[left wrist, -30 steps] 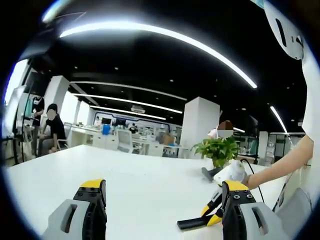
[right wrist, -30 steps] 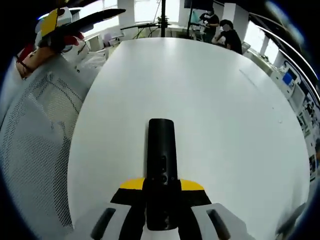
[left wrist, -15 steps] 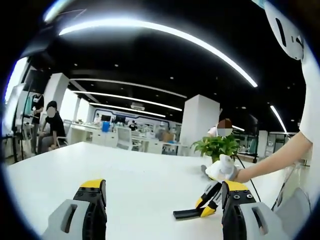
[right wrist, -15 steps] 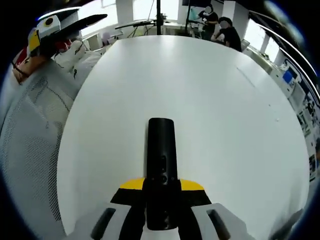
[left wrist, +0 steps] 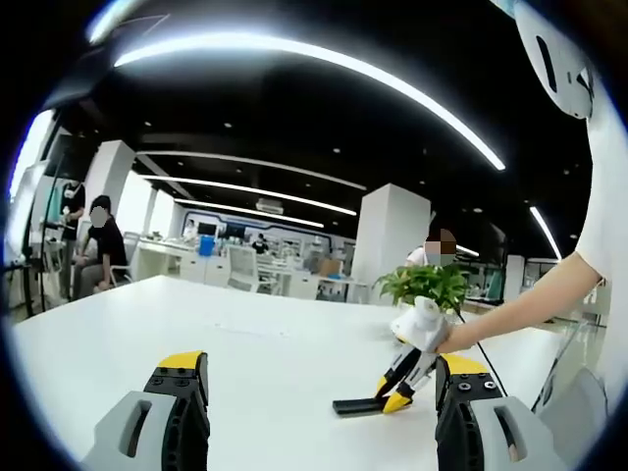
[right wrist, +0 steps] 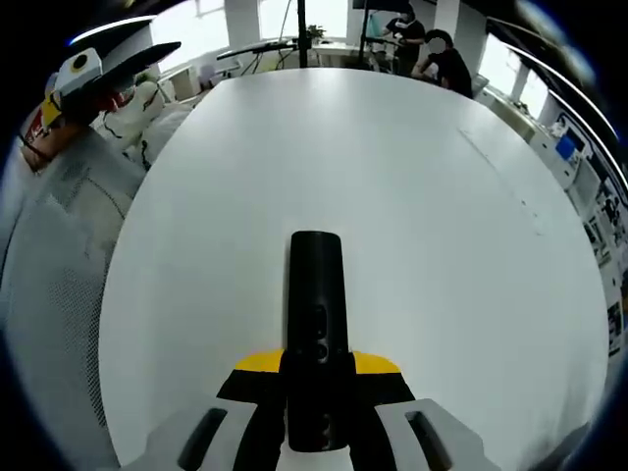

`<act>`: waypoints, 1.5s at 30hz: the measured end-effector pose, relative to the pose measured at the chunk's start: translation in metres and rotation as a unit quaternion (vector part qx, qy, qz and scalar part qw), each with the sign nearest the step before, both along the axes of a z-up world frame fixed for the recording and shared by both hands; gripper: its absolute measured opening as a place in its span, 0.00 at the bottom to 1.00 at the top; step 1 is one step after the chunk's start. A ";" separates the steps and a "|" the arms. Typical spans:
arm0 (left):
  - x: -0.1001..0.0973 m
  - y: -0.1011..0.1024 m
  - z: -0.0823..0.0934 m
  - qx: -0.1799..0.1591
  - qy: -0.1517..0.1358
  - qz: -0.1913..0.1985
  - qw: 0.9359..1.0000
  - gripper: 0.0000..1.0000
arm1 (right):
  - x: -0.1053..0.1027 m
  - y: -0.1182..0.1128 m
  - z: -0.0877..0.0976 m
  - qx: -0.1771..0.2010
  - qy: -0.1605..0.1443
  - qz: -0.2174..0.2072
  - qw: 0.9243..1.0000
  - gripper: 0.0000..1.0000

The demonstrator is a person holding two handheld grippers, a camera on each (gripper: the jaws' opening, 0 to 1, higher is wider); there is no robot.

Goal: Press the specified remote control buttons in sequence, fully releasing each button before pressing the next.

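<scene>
Right gripper view: the right gripper point(right wrist: 316, 378), with yellow-and-black fingers, is closed on a slim black plastic remote control point(right wrist: 316, 324), clamping its near end so that the rest juts forward over the broad white worktop point(right wrist: 412, 186). Small buttons sit on the remote's upper face, just ahead of the fingers. In the left gripper view the same remote point(left wrist: 356, 405) appears to the right, held low over the worktop point(left wrist: 245, 343), with a potted green plant point(left wrist: 429, 289) beyond it. The left gripper point(left wrist: 319, 412) stands with its fingers wide apart and empty, well to one side of the remote.

The step in hand looks like bringing the remote into position for a press. To do it well, keep the remote level and steady, bring one left fingertip squarely down on the intended button, push straight, then lift fully clear before moving on. Which button is meant cannot be told here.
</scene>
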State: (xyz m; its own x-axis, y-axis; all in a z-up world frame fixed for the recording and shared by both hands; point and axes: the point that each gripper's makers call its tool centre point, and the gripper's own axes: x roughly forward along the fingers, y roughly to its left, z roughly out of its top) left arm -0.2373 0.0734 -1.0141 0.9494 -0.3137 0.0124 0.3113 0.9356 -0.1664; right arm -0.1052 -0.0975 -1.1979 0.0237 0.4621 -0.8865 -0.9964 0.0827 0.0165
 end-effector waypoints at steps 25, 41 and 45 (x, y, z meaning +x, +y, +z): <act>0.000 0.004 0.004 0.001 -0.013 0.011 1.000 0.99 | 0.011 0.012 0.007 0.107 0.050 -0.116 0.986 0.41; 0.001 0.002 -0.003 0.011 0.007 0.009 1.000 0.99 | 0.014 -0.012 0.026 0.209 -0.045 -0.265 0.940 0.99; 0.002 0.003 -0.008 0.017 0.020 0.010 1.000 0.99 | 0.003 -0.024 0.043 0.221 -0.077 -0.287 0.929 0.99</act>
State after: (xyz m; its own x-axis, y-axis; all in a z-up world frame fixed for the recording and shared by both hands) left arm -0.2354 0.0761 -1.0218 0.9553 -0.2935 -0.0359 0.2854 0.9471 -0.1470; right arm -0.1024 -0.1215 -1.1553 0.4890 0.6522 -0.5793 -0.7840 0.6197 0.0359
